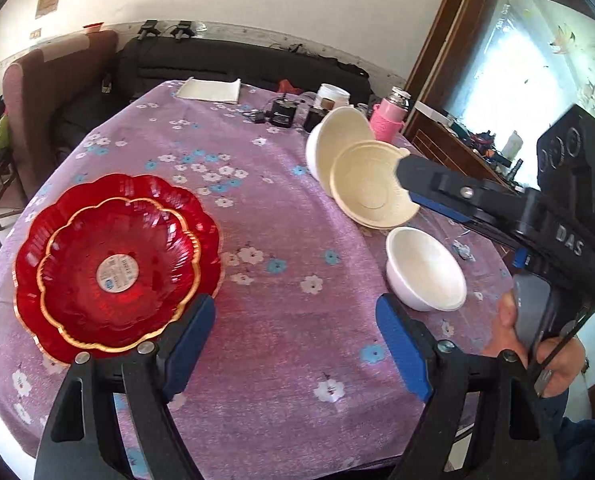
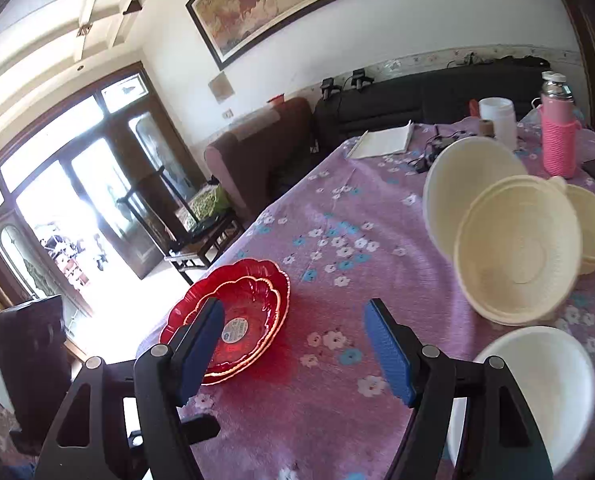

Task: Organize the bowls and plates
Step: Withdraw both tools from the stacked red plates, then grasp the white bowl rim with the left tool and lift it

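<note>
Left wrist view showed both grippers — left, right — agape, empty; red plates nested at nine o'clock, so bowls likely needed stacking next.

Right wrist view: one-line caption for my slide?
Open right claw hovers over floral tablecloth between stacked red plates and cream bowls.

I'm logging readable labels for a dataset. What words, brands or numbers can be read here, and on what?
"DAS": white letters on the black body of the right gripper, seen from the left wrist camera.
Round sticker in the smaller red plate: printed, too blurred to read.
Black cylinder at the table's far end: label too small to read.
</note>
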`<state>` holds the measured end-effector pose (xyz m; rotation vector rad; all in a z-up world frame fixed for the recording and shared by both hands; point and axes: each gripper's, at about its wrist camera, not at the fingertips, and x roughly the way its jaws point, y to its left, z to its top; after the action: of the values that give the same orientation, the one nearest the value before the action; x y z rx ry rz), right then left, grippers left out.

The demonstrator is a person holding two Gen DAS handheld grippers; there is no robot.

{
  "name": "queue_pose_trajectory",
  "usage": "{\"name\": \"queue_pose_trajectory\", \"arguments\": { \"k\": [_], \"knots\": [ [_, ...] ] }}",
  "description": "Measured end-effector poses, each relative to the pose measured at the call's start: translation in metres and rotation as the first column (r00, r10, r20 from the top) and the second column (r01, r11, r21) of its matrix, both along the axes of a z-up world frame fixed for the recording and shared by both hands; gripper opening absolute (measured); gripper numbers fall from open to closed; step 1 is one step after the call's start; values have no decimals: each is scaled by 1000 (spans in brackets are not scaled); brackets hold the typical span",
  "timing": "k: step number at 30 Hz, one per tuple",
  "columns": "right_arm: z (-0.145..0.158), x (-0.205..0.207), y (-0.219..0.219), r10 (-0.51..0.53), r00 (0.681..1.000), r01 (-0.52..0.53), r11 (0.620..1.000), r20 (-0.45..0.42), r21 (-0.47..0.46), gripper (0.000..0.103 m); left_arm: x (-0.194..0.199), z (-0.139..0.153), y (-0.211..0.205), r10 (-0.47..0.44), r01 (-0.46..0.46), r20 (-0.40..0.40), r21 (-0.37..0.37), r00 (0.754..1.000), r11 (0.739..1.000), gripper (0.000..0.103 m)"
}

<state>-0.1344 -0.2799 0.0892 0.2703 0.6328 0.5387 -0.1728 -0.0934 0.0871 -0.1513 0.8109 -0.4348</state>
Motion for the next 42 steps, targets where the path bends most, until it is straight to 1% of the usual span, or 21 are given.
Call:
{"name": "queue_pose_trajectory", "arguments": {
  "k": [3,6,7,8,9,10,11,12,15,16,17,22,26,30,31,32,33,34,37,42],
  "knots": [
    [11,-23,-50,-66,997,66,998,46,22,77,10,2,-30,-75,75,-15,-3,997,997,82],
    [12,-34,-93,-150,988,149,989,32,18,76,25,0,-60,-128,127,-41,-14,991,992,82],
    [10,-38,-106,-174,984,174,985,25,20,71,31,-1,-69,-141,140,-47,-23,989,990,82],
    [8,-39,-120,-195,981,195,981,15,18,63,38,-4,-77,-153,151,-56,-29,987,988,82],
    [3,-40,-134,-223,975,223,975,-1,12,59,43,-7,-86,-160,158,-64,-36,985,987,82],
    [-1,-41,-144,-239,971,240,971,-18,9,50,49,-10,-93,-166,163,-74,-46,983,986,82],
    [-7,-41,-155,-246,968,247,969,-42,10,46,53,-13,-100,-177,173,-84,-51,981,984,81],
    [-13,-40,-164,-251,966,252,968,-69,9,46,58,-15,-105,-185,181,-91,-54,979,982,79],
    [-32,-38,-186,-295,947,295,955,-125,-13,45,73,-22,-117,-198,192,-126,-57,972,980,64],
    [-38,-38,-191,-297,943,299,954,-148,-6,45,78,-24,-122,-207,200,-142,-60,968,978,53],
    [-43,-36,-196,-294,941,298,955,-166,1,44,83,-26,-126,-210,203,-154,-59,966,977,49],
    [-57,-32,-203,-265,939,273,962,-220,8,38,93,-37,-139,-228,219,-181,-68,957,973,48],
    [-65,-32,-203,-242,936,252,968,-257,6,36,99,-47,-140,-227,220,-210,-57,951,974,48],
    [-79,-30,-200,-206,930,228,973,-304,40,36,101,-56,-145,-251,239,-236,-79,939,968,48],
    [-81,-29,-199,-202,928,226,973,-314,40,34,101,-57,-147,-260,248,-236,-81,936,965,47],
    [-83,-28,-197,-202,925,225,974,-323,37,27,100,-59,-149,-269,255,-240,-85,933,963,36],
    [-85,-27,-195,-195,924,220,974,-329,42,21,100,-61,-151,-281,266,-247,-92,927,960,29],
    [-86,-26,-193,-188,923,214,976,-337,44,14,99,-63,-153,-294,278,-254,-97,921,956,18],
    [-82,-28,-188,-209,921,228,973,-329,20,13,96,-62,-155,-291,283,-236,-67,927,957,17],
    [-77,-27,-182,-212,920,230,973,-329,18,13,91,-56,-145,-288,282,-213,-58,934,958,17]
  ]
}}
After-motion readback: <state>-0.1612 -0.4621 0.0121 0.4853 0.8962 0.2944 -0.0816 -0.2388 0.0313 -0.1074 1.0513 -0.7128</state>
